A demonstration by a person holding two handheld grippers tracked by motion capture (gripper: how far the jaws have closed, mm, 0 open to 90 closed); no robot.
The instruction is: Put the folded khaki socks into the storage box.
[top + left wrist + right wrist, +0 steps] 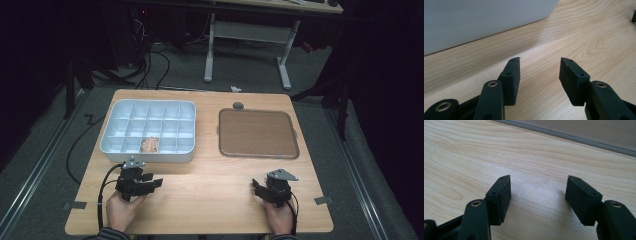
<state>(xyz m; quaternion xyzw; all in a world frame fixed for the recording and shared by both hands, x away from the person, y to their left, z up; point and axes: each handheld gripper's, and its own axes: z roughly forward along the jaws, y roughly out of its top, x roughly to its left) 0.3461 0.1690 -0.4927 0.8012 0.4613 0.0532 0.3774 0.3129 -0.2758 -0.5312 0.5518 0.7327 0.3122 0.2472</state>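
Wood-grain table bare at near edge, left gripper and right gripper both resting there with jaws apart, nothing between them; beyond, one tan item already sits in the bin's front row, identity unclear, brown tray empty, so work looks barely begun.

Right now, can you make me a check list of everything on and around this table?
Surface: wooden table, bare between the grippers.
Job's things: white divided tray at back left, one small tan thing in a front compartment; brown mat at back right.
Clutter: small grey round thing behind the mat; tape bits at the front corners.
Grippers: left gripper and right gripper open, holding nothing.
Cables: black cable trails from the left gripper; more on the floor.
Surroundings: dark room, white-legged desk behind.
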